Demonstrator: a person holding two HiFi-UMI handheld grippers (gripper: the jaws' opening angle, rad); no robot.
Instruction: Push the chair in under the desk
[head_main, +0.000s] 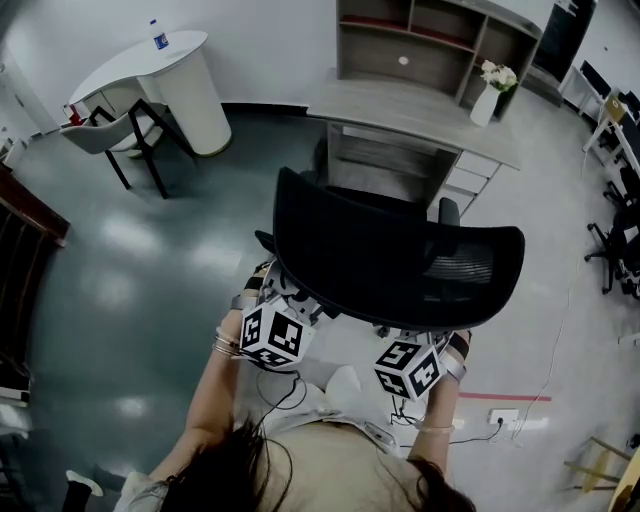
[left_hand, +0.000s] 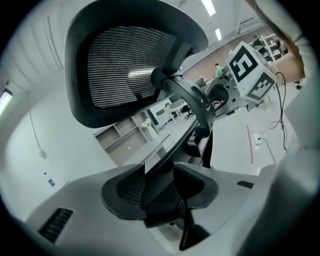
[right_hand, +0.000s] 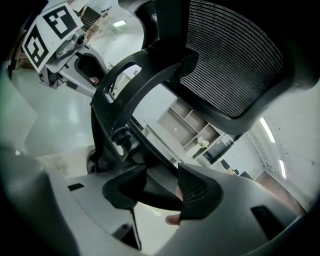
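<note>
Black mesh chair (head_main: 400, 265) faces the desk (head_main: 420, 115); left gripper (left_hand: 161, 192) and right gripper (right_hand: 159, 189) each grip its lower back; uneven pushing could swivel it off line

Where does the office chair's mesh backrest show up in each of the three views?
Head view: the backrest fills the centre, seen from above.
Left gripper view: the backrest is at upper left, seen from below.
Right gripper view: the backrest is at upper right, seen from below.
Shared landmark: the grey shelf unit, at the top in the head view and mid-frame beyond the chair in both gripper views.
</note>
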